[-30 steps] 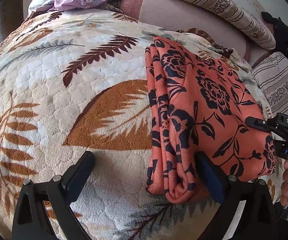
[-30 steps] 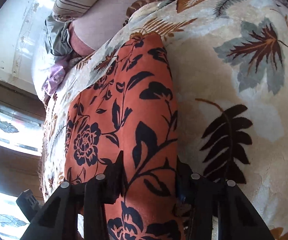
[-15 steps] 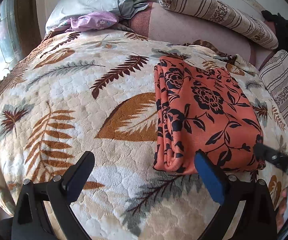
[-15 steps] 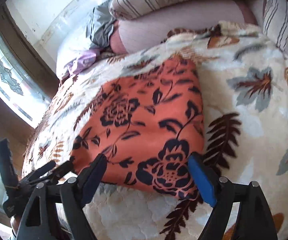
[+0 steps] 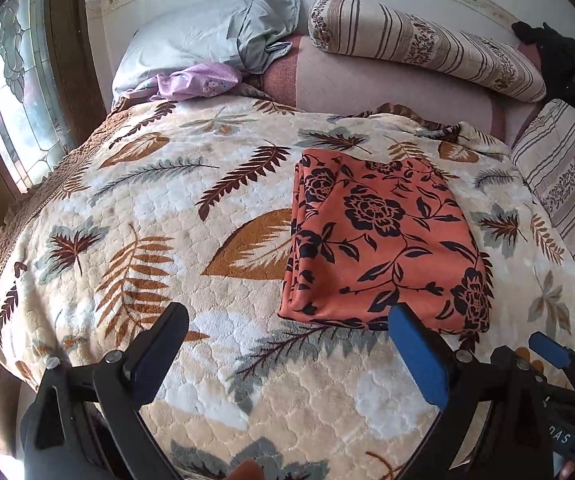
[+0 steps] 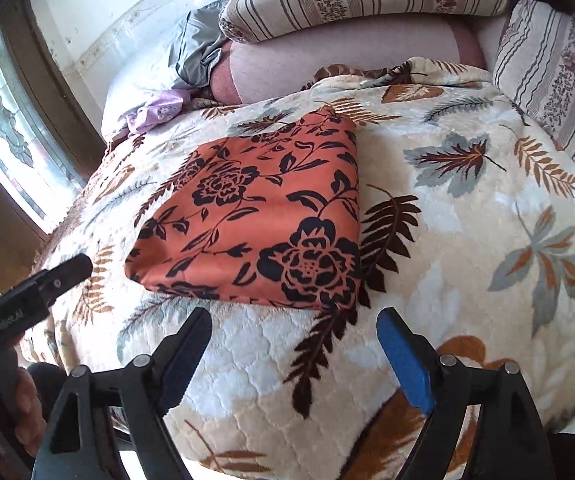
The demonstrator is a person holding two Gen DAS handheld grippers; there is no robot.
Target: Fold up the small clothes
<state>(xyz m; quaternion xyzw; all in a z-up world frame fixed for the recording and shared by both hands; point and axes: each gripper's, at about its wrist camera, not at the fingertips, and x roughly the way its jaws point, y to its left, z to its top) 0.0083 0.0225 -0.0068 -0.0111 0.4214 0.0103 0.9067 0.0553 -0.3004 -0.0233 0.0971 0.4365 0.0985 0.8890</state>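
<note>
Both claws have pulled back and up from the orange flowered cloth (image 5: 379,240), which was between their fingers a moment ago. The right claw's jaws have just been opening, and nothing is between them now. On the left side there is a window (image 5: 11,92) with patterned glass. Next comes the bed, covered by a cream blanket (image 5: 159,208) with brown and grey leaves. The left claw (image 5: 291,356) hangs over the blanket with its jaws wide apart and holds nothing. The cloth lies folded flat on the blanket, toward the right half of the bed, just past the claw tips. The right claw (image 6: 295,356) is also wide apart and empty. Striped pillows (image 5: 423,44) sit at the back and right.
</note>
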